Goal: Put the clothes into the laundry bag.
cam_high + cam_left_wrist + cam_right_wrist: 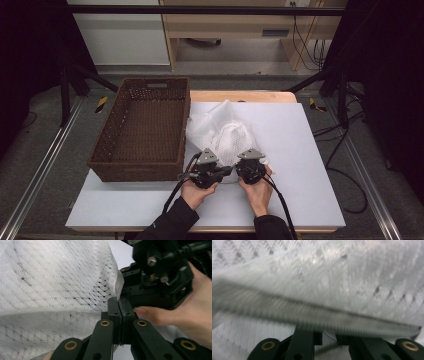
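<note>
- Mesh cloth (225,136), white, lies mid-frame on the desk (300,150), its near edge at both grippers.
- Left gripper (119,305) fingers pinch its hem; right gripper (251,165) fingers: can't tell, too blurry.
- Looks like grab-and-lift; next probably carrying it to the wicker basket (145,165), frame left.

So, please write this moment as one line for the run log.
left gripper: jaws shut on white mesh cloth edge | right gripper: under cloth hem, jaw state unclear | brown basket: left of cloth, nothing visible inside
</note>
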{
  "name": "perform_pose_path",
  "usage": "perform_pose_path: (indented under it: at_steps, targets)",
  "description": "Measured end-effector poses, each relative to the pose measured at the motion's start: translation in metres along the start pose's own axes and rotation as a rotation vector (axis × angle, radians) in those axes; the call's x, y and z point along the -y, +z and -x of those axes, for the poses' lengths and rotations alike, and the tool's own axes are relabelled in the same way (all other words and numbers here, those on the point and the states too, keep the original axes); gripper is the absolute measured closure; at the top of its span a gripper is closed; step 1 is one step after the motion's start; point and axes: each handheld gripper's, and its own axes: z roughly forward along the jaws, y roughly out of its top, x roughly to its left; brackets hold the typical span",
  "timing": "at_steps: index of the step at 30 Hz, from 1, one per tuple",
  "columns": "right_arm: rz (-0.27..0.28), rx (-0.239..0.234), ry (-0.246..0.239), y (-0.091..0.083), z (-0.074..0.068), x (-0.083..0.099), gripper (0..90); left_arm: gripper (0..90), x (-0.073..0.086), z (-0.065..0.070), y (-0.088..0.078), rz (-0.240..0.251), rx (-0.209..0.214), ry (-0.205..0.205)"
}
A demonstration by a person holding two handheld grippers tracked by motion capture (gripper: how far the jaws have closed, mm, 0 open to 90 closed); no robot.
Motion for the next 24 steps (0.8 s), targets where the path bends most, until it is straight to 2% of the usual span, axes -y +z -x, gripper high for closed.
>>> perform_pose_path:
  at_steps: [2,3,5,7,8,11,13,16,19,21,22,24]
  targets:
    - [0.040,-0.029,0.035,0.002,0.004,-0.002,81.9,89.2,-0.001,0.001,-0.004,0.009,0.018,-0.006]
    - [0.062,-0.042,0.069,0.004,0.007,-0.004,82.0,89.2,-0.002,0.001,-0.005,0.012,0.028,-0.007]
    - [0.105,-0.049,0.094,0.008,0.012,-0.006,82.0,89.2,-0.004,0.003,-0.008,0.019,0.036,-0.003]
    - [0.124,-0.041,0.113,0.014,0.015,-0.007,81.8,89.2,-0.004,0.005,-0.008,0.018,0.042,0.002]
    - [0.110,-0.034,0.123,0.017,0.017,-0.008,81.8,89.3,-0.003,0.006,-0.008,0.017,0.040,0.003]
    - [0.085,-0.012,0.112,0.022,0.017,-0.012,79.4,89.2,0.001,0.004,-0.004,0.004,0.035,0.002]
    - [0.078,-0.039,0.105,0.021,0.018,-0.012,70.9,89.2,0.002,0.001,-0.003,0.002,0.036,-0.005]
    - [0.066,-0.110,0.100,0.007,0.024,-0.008,59.1,89.1,0.003,-0.002,-0.002,0.001,0.022,-0.006]
    - [0.119,-0.164,0.094,-0.019,0.029,-0.001,57.7,89.1,0.003,-0.004,-0.001,0.009,0.017,-0.015]
    - [0.131,-0.186,0.084,-0.034,0.028,0.003,57.1,89.1,0.003,-0.004,-0.002,0.018,0.021,-0.017]
    - [0.139,-0.192,0.061,-0.038,0.026,0.005,56.8,89.1,0.002,-0.004,-0.002,0.022,0.022,-0.017]
    - [0.128,-0.206,0.050,-0.037,0.018,0.006,55.4,89.1,0.001,-0.003,-0.003,0.023,0.021,-0.016]
